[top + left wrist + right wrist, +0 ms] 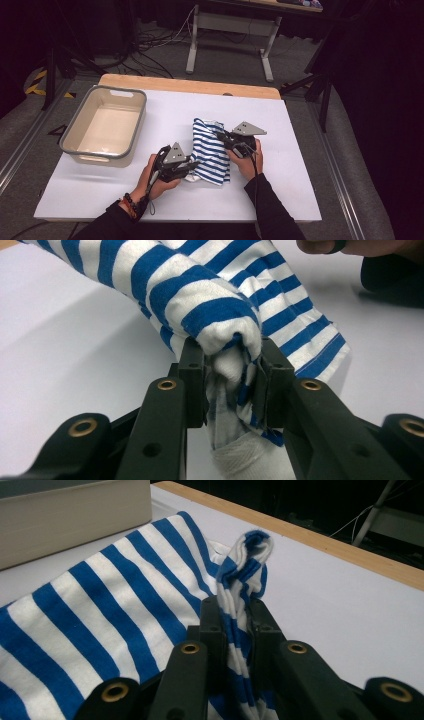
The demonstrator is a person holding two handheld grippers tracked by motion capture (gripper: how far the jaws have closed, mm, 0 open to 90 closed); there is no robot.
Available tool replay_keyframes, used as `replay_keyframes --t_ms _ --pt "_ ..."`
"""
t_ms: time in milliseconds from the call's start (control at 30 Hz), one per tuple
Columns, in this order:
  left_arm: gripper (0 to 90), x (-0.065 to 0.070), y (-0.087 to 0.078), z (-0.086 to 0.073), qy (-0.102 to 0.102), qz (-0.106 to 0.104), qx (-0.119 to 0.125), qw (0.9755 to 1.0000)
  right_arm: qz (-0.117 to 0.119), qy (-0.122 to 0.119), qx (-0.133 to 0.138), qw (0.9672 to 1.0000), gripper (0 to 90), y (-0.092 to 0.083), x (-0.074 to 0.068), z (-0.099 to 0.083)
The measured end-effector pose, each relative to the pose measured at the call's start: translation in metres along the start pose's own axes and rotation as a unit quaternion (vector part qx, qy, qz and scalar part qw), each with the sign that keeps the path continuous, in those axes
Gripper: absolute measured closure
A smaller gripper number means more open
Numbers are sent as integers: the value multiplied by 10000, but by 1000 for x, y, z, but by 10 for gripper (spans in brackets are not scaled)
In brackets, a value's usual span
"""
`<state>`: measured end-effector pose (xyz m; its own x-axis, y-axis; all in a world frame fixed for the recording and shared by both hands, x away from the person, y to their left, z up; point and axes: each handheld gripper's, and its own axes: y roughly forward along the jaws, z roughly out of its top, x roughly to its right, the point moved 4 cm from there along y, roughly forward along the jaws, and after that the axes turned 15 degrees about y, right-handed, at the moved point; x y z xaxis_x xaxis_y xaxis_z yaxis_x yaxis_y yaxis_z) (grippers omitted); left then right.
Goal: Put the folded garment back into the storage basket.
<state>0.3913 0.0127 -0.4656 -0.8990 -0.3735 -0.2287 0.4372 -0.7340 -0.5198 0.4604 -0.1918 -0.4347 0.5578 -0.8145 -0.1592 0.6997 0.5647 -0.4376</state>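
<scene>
Near the worktop's front edge, left gripper (192, 164) and right gripper (220, 134) clamped on bunched blue-and-white striped cloth (210, 150), seemingly a shirt.

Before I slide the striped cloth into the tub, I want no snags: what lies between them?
Nothing: in the high view, bare white table separates the striped cloth from the tub.

hidden: your left gripper (232, 372) buries the pinched fold of the striped cloth (235, 320) between its jaws | cut off: beyond your right gripper (235, 615), the tub (70, 515) leaves the top-left edge | cloth's near end leaves the bottom edge
</scene>
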Motion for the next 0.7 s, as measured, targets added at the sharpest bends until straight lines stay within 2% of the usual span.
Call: replay_keyframes --t_ms 433,700 --pt "711 -8 -8 3 37 42 10 10000 20 -39 127 9999 809 -3 -5 9" --pt "712 -20 -24 10 28 130 95 9999 92 -110 272 9995 809 -4 -15 28"
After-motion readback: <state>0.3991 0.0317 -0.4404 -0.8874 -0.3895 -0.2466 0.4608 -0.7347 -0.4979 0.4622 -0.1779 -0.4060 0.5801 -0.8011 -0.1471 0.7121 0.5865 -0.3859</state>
